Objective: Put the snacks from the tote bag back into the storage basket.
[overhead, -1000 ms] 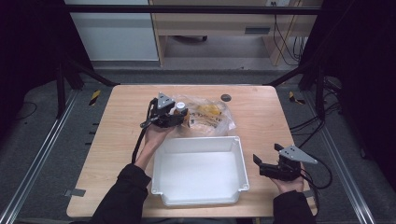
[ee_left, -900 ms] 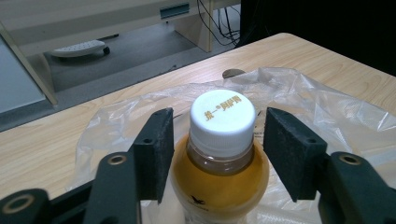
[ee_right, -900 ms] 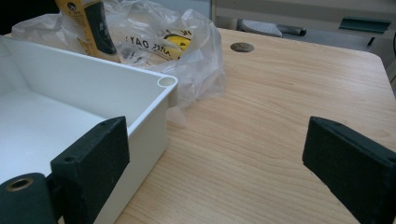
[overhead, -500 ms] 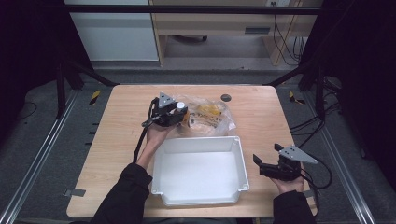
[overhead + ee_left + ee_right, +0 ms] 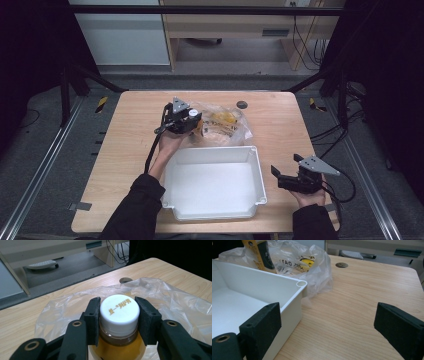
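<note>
Gripping the white cap of a bottle [image 5: 119, 315] of amber liquid, the left claw [image 5: 119, 320] has just closed its pads on both sides of it; the bottle stands on a clear plastic bag [image 5: 227, 125] behind the white tray [image 5: 215, 210]. The right claw [image 5: 327, 327] rests wide open and empty on the tabletop [image 5: 125, 150], just right of the tray.
</note>
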